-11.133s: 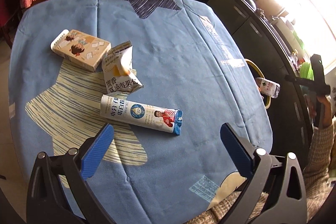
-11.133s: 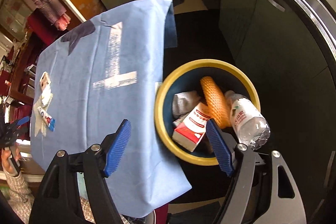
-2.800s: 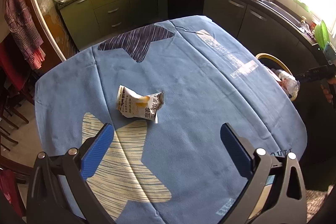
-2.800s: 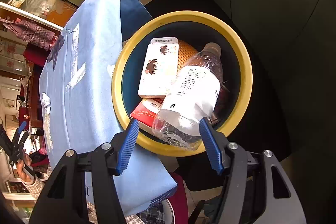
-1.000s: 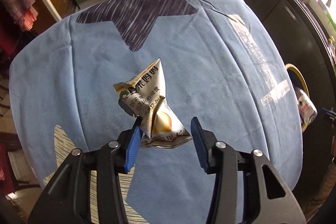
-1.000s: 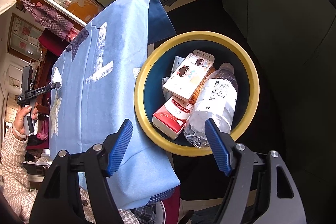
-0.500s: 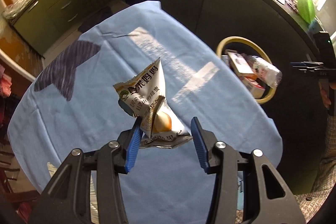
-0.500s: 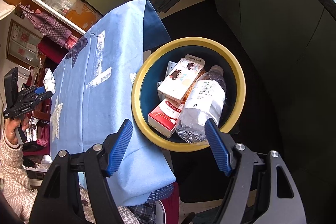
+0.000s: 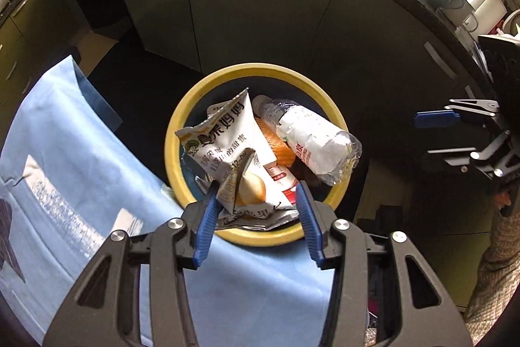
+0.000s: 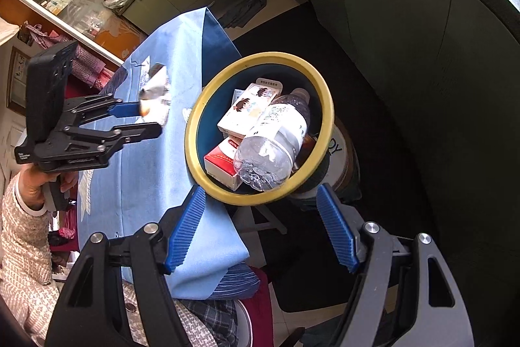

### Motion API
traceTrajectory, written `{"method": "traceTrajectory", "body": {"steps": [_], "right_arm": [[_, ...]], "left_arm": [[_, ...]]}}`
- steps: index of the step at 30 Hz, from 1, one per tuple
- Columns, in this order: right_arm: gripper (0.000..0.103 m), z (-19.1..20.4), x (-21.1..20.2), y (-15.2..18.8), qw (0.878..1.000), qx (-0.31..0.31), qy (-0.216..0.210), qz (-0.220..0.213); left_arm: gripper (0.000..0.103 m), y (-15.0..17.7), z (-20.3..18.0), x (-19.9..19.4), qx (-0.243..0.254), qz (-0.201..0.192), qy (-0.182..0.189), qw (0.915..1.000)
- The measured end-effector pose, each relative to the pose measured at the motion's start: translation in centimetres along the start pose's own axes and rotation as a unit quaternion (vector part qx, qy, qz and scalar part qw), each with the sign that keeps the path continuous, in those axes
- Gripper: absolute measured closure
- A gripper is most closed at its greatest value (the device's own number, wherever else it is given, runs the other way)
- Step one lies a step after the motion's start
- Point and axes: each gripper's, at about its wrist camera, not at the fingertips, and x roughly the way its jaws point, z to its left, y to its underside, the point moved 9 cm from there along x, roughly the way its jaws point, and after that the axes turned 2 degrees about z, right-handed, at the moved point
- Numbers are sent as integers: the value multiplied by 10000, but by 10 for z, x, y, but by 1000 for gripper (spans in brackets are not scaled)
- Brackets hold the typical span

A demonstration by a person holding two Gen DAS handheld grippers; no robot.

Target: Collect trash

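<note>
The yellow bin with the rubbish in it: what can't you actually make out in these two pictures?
- Bin bottom: both views, covered by the bottle and cartons.
- Orange item: left wrist view, mostly under the bottle; unidentifiable.
- Snack wrapper: blurred and small in the right wrist view; whether it is above the bin yet differs between views.
- Left gripper grip: wrapper hides the contact.
- Right gripper: nothing between its fingers.

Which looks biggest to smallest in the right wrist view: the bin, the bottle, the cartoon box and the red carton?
1. Bin, by far.
2. Bottle.
3. Cartoon box.
4. Red carton, though it is partly buried under the bottle and box, so its place after the box is unsure.
</note>
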Motion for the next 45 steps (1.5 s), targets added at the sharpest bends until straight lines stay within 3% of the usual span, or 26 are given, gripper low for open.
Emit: {"method": "traceTrajectory", "body": {"steps": [8,15,18,21,23,26,30,33,35,37,39,43,45], "right_arm": [[32,-8,-2,3,10000,93,-8,-13],[32,3,-9,8,10000,56,3,-56],[32,12,-14,11,9999,14,-20,-139],[32,26,-20,17,9997,-108,10,-222],[32,38,-22,21,9994,-217,27,-278],[32,55,-25,26,9982,-411,155,-418],[32,87,-19,35,9949,-694,252,-692],[32,112,-11,45,9911,-898,363,-913],[31,130,-2,53,9891,-1041,354,-975],[30,150,4,61,9865,-1216,333,-1047],[29,169,7,68,9831,-1387,330,-1150],[26,201,4,80,9738,-1627,453,-1525],[26,214,1,87,9686,-1706,564,-1716]], "left_arm": [[51,-18,0,46,-102,404,115,9991],[37,-6,12,49,-284,507,158,9982],[36,1,17,25,-293,117,184,9993],[27,18,17,-20,-217,-647,100,9976],[18,39,20,-61,-199,-1255,-48,9919],[6,88,36,-125,-395,-2191,-457,9738],[6,179,75,-201,-1076,-3110,-1314,9351],[6,249,99,-236,-1652,-3389,-1968,9050],[6,293,113,-252,-2026,-3528,-2219,8861],[6,337,125,-262,-2537,-3754,-2252,8625],[6,375,132,-269,-2944,-3856,-2279,8442],[6,431,130,-284,-3377,-3960,-2597,8135],[6,450,130,-289,-3477,-3867,-2765,8082]]}}
